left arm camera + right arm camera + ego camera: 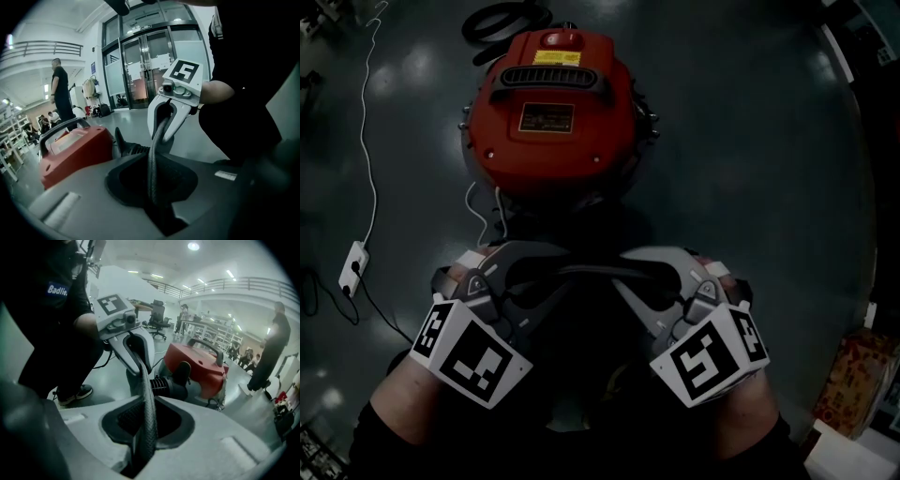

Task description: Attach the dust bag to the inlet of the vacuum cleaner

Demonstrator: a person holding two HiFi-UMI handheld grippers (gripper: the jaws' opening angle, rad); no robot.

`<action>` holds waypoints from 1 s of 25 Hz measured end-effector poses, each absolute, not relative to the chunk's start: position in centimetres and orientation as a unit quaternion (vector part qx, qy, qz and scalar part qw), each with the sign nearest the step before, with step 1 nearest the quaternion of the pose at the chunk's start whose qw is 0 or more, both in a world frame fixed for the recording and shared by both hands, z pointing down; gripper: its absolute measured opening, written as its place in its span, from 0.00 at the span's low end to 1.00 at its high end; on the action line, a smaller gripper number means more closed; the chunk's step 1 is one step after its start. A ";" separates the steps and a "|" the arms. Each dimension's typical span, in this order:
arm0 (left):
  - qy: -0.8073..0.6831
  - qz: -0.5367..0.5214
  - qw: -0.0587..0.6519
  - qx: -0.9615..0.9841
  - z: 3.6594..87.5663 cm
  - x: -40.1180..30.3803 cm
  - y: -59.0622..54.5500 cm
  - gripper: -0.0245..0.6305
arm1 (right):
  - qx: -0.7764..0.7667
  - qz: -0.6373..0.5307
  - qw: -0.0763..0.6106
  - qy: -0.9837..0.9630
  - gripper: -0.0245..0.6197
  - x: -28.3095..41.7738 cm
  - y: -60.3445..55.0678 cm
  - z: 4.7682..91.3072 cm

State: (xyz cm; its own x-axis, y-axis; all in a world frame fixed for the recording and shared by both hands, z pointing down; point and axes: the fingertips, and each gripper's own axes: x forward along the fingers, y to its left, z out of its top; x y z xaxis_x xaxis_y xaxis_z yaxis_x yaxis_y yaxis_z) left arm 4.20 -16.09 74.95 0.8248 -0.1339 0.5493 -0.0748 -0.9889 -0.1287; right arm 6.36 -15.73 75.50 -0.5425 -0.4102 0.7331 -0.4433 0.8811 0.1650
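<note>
- Left gripper (546, 272): my fingers are drawn in to a narrow slit and pinch the rim of the black, woven-textured fabric dust bag (153, 168). The cloth fills the gap between the pads.
- Right gripper (642, 272): the same here, fingers nearly together and clamped on that same rim further along.
- The two grippers face each other with their tips close. The rim runs between them as a taut dark band.
- The rest of the dust bag sits below my hands in shadow, and I cannot make out its shape from the head view.
- The red, round, drum-bodied vacuum cleaner (553, 108), with a carry handle on top, stands on the dark glossy floor (750, 187) just beyond the grippers.
- A black ribbed collar (161, 386) juts out low on the side of the vacuum cleaner that faces me. In the right gripper view it shows behind the left gripper. I cannot tell whether the bag touches it.
- A white power strip (353, 267) lies on the floor off to my left, and a thin white cable (370, 141) trails away from it.
- A coiled black hose (502, 21) lies beyond the vacuum cleaner.
</note>
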 end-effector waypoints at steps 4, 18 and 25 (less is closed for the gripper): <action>0.040 -0.299 0.055 -0.952 74.8 4.3 -16.1 0.11 | 0.246 0.012 0.414 -0.876 0.11 6.9 -15.4 75.0; 0.039 -0.294 0.030 -0.955 73.9 3.1 -17.1 0.11 | 0.270 0.047 0.386 -0.881 0.11 6.6 -17.3 75.3; 0.049 -0.288 0.022 -0.956 74.2 4.3 -18.4 0.11 | 0.283 0.070 0.366 -0.884 0.11 7.5 -16.6 75.3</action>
